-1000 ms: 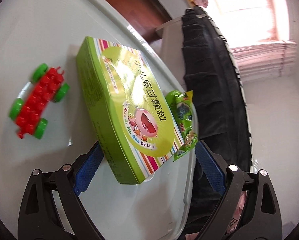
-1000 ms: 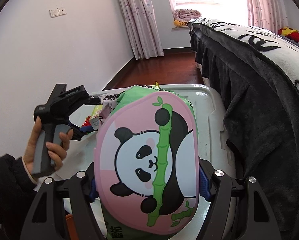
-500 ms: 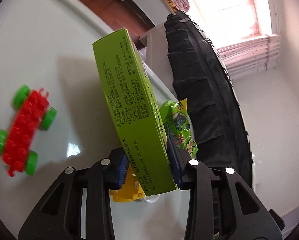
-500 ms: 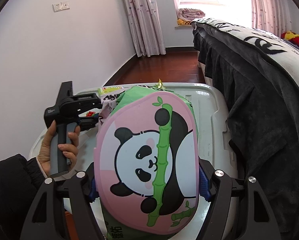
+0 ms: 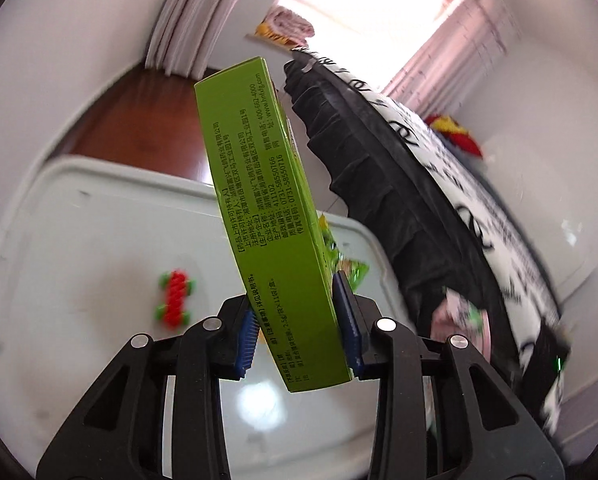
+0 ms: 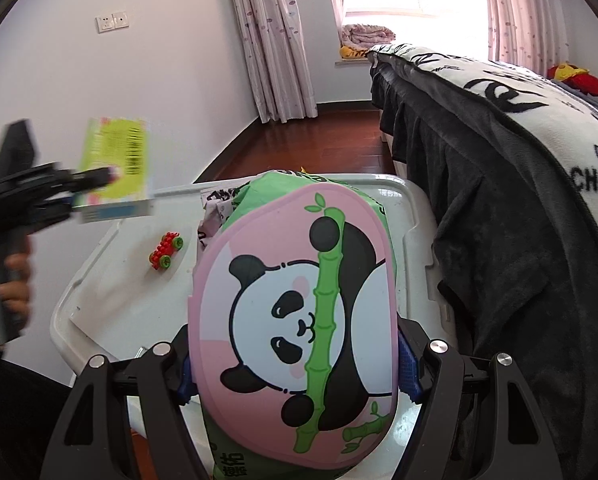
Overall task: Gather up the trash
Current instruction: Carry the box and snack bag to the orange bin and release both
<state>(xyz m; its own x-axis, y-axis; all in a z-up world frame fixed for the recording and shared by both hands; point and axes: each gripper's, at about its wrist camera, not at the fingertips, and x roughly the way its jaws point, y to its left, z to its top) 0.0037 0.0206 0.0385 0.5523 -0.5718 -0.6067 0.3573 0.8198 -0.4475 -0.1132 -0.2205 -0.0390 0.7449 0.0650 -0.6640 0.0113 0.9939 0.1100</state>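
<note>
Left gripper (image 5: 299,324) is clamped tight on a flat lime-green cardboard box (image 5: 267,216), up off the white plastic lid (image 5: 99,220); right gripper (image 6: 295,364) grips a pink panda-print bag (image 6: 295,312).

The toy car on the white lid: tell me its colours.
Red body with green wheels; clearest in the right wrist view.

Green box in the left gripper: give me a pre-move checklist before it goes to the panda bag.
1. Left gripper shut on the green box: ok.
2. Box lifted off the white lid: ok.
3. Right gripper shut on the panda bag: ok.
4. Bag mouth open to take the box: cannot tell, its top is crumpled.
5. Red toy car out of the way, apart from the bag: ok.
6. Green snack wrapper not yet collected: not ok.
</note>
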